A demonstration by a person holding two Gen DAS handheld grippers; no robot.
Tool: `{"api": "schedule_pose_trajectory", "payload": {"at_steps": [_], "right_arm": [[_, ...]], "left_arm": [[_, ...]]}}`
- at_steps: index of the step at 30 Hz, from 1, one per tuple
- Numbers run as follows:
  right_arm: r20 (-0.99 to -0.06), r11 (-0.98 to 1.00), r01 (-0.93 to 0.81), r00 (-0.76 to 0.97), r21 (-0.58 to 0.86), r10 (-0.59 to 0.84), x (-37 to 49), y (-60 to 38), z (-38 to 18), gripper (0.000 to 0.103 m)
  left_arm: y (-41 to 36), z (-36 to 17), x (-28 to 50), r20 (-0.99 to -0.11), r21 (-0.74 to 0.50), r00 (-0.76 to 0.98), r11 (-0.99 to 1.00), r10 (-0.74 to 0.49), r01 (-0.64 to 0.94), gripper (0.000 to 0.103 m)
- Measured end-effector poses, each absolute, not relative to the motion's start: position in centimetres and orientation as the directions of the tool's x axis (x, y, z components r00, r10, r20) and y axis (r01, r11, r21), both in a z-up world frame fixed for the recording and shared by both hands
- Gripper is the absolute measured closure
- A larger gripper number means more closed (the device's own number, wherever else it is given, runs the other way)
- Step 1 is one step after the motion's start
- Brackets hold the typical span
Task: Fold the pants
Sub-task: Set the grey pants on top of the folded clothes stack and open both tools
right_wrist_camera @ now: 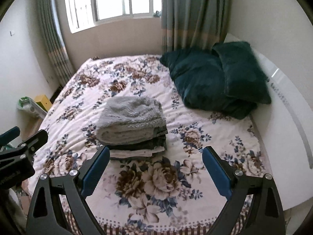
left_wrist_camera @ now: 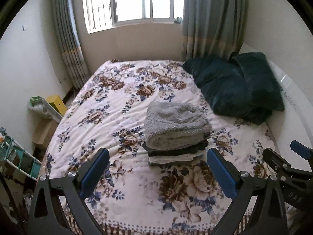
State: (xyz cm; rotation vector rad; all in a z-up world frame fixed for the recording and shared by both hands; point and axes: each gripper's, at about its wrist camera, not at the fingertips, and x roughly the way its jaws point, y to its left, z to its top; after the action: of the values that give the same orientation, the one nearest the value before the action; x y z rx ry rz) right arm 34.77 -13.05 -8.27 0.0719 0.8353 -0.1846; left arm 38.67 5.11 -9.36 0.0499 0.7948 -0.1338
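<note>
A stack of folded clothes [left_wrist_camera: 176, 137] sits in the middle of the floral bedspread [left_wrist_camera: 109, 117], with fluffy grey folded pants [left_wrist_camera: 175, 121] on top and dark and white garments under them. It also shows in the right wrist view [right_wrist_camera: 133, 129]. My left gripper [left_wrist_camera: 156, 168] is open and empty, held above the bed just short of the stack. My right gripper [right_wrist_camera: 154, 166] is open and empty, also just short of the stack; it shows at the right edge of the left wrist view [left_wrist_camera: 283, 154].
Two dark teal pillows [left_wrist_camera: 234, 86] lie at the bed's far right by a white headboard [right_wrist_camera: 283, 101]. A window [left_wrist_camera: 135, 0] with grey curtains is behind. Boxes and a rack [left_wrist_camera: 19, 156] stand on the floor at the left.
</note>
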Motion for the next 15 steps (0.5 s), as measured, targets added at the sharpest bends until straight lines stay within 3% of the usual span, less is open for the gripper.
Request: {"api": "schedule_pose_trajectory", "payload": {"at_steps": [15], "right_arm": [[-0.644, 0.984, 0.18, 0.752, -0.003, -0.14, 15.3, -10.9, 4.3, 0.006]], "left_arm": [[5.8, 0.9, 22.1, -0.584, 0.043, 0.809, 0.993, -0.068, 0.114, 0.001]]}}
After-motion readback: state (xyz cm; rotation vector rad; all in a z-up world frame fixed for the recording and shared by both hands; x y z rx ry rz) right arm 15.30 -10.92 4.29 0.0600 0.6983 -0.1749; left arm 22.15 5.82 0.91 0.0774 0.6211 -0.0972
